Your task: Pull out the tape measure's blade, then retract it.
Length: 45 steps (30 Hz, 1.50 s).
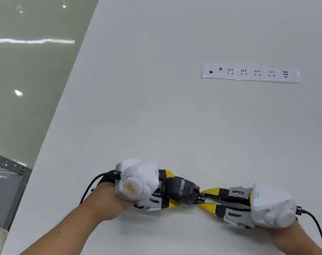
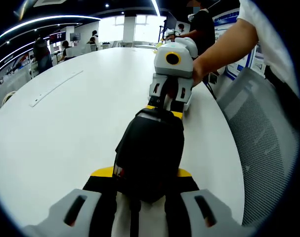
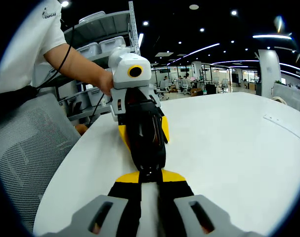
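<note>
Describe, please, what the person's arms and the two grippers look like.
The left gripper and right gripper each have a rounded white housing, grey-and-black jaws with yellow tips and a black cable. The forearms are bare; a short white sleeve shows.

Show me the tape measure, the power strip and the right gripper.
tape measure (image 1: 182, 189): head view, middle of its black case.
power strip (image 1: 250, 73): head view, middle of its white top face.
right gripper (image 1: 205, 200): head view, midway between its yellow fingertips.
</note>
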Motion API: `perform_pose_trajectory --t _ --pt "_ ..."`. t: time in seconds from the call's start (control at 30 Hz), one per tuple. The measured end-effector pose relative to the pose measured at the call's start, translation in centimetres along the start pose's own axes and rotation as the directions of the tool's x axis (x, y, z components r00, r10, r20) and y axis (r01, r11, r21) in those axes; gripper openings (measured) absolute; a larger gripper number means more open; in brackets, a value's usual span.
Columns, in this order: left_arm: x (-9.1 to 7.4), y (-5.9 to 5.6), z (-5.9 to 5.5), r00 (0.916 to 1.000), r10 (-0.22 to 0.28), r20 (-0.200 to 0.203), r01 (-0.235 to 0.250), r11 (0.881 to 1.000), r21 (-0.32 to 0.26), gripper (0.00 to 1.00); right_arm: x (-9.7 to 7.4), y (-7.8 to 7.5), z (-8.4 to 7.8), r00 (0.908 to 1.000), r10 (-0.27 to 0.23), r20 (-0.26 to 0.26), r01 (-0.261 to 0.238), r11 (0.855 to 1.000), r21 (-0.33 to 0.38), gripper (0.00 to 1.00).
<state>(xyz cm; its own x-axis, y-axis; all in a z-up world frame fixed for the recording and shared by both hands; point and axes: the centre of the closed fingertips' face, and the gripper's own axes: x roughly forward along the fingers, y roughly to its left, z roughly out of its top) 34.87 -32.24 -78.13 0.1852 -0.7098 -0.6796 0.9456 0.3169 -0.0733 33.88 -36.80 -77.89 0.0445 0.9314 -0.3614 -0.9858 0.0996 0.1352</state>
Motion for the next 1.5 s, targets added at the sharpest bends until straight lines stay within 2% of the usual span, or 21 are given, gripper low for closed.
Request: perform_pose_trajectory --t 0.67,1.5 --pt "0.0 0.1 -0.1 1.0 0.001 0.001 -0.001 1.0 0.0 0.34 -1.0 -0.1 -0.2 1.0 0.005 0.002 -0.005 1.0 0.016 0.11" --pt "0.0 0.1 -0.1 1.0 0.003 -0.003 -0.003 1.0 0.002 0.33 -2.9 -0.3 -1.0 0.9997 -0.023 0.006 0.023 0.999 0.028 0.11"
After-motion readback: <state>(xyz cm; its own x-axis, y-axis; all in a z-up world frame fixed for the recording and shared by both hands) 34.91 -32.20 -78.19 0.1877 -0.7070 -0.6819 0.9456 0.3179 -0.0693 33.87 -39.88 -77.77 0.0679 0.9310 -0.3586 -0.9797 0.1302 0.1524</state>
